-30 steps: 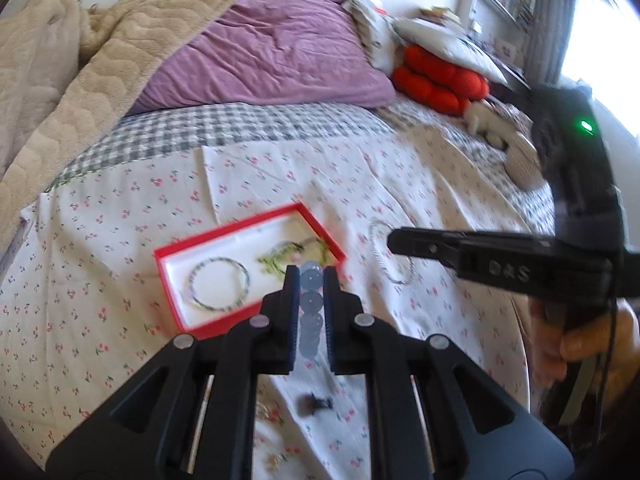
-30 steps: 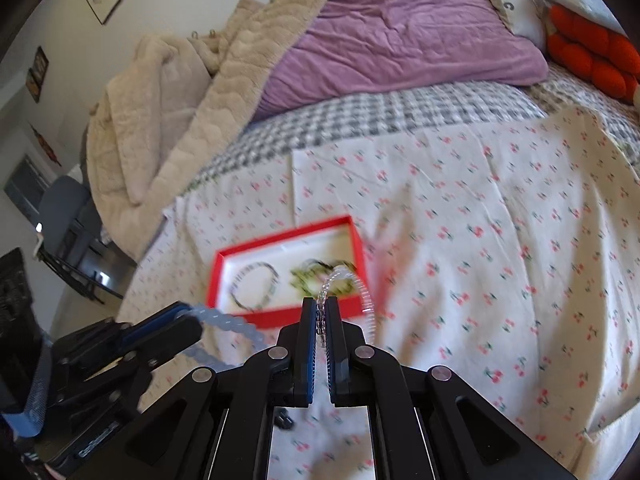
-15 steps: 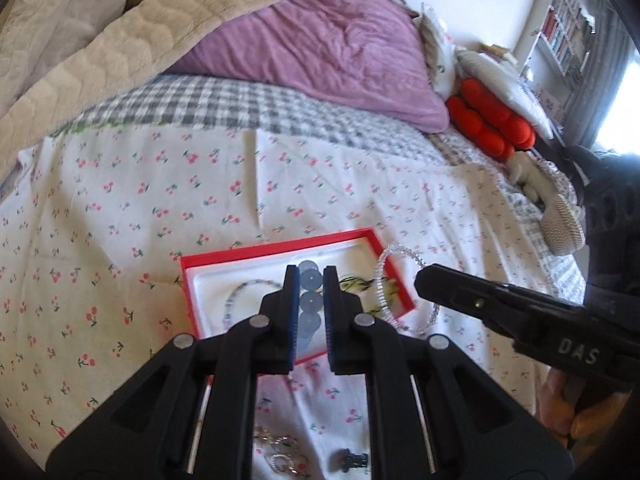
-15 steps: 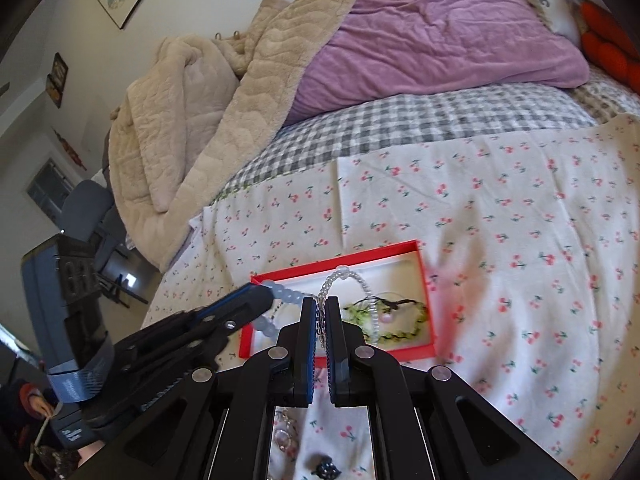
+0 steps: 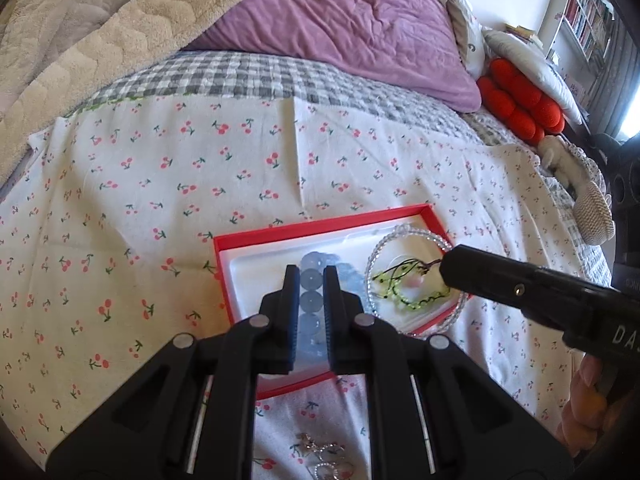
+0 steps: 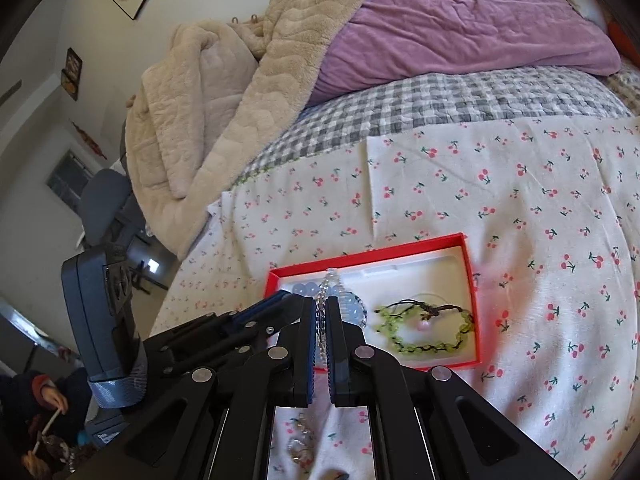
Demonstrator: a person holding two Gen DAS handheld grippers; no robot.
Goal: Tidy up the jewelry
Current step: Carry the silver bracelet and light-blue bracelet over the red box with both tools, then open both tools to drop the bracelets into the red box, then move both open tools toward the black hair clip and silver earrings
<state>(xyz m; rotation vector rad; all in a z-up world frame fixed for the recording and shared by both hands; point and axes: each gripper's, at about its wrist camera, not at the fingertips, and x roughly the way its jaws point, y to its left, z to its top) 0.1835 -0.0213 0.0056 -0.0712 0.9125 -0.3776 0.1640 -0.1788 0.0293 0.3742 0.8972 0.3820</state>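
Note:
A red tray [image 5: 320, 225] with a white lining lies on the cherry-print sheet. My left gripper [image 5: 308, 277] is shut on a pale blue bead bracelet [image 5: 311, 300] that hangs low over the tray's left half. My right gripper [image 6: 320, 305] is shut on a clear crystal bead bracelet [image 6: 330, 277]. Its loop [image 5: 404, 236] hangs over the tray's right half, above a green bead bracelet [image 6: 424, 330] that lies inside. In the right wrist view my left gripper [image 6: 286, 302] comes in from the left with the blue beads [image 6: 303, 290] at its tip.
Small silver jewelry pieces [image 5: 325, 462] lie on the sheet just in front of the tray. A purple pillow [image 5: 352, 24] and a beige blanket [image 6: 208, 92] lie at the head of the bed, and red cushions [image 5: 520, 108] sit at the far right. A person's hand [image 5: 588, 396] holds the right gripper.
Both grippers have moved forward and down with their bracelets. The tray now appears larger and nearer, and both bracelets hang over it.

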